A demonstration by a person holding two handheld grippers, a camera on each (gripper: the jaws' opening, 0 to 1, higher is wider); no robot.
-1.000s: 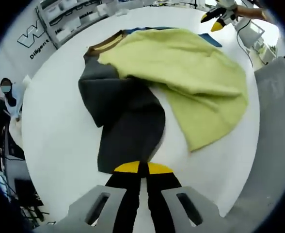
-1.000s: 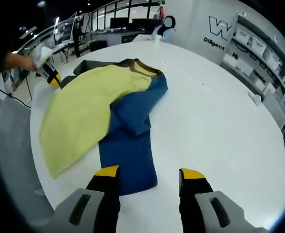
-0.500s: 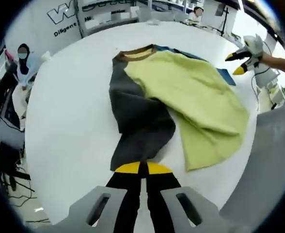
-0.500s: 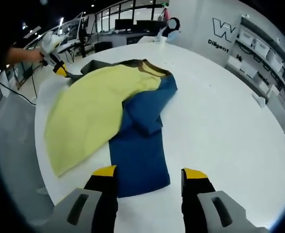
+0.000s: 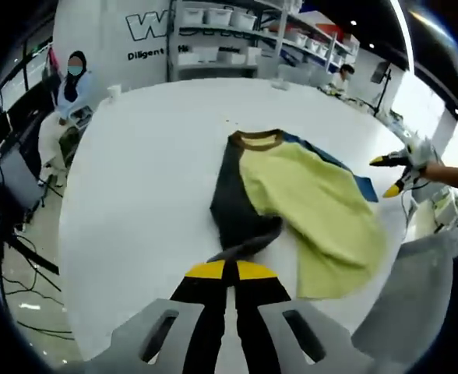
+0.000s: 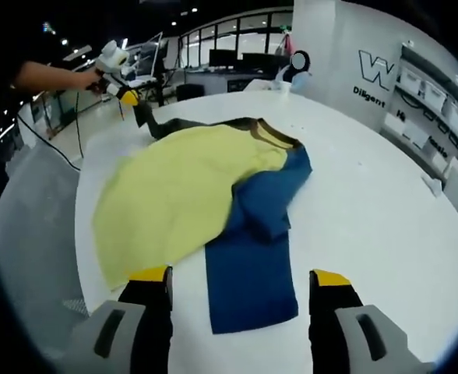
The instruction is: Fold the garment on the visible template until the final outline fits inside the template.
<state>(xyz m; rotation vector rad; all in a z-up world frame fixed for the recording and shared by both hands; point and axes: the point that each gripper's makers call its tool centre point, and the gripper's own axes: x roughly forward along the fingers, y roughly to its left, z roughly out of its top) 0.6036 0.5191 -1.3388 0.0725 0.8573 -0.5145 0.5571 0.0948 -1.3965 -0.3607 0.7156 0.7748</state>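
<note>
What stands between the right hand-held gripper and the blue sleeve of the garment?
Nothing visible: the right hand-held gripper, open, hovers just short of the blue sleeve, with bare white table around it.

Back wall (image 5: 96, 31) bears a large outlined "W" logo above the word "Diligent", cut off by shelving; the same wall (image 6: 385, 70) shows "W" over "Diligent".

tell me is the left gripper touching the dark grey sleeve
Touching. In the left gripper view the left gripper is shut on the end of the dark grey sleeve, which lifts off the white table.
</note>
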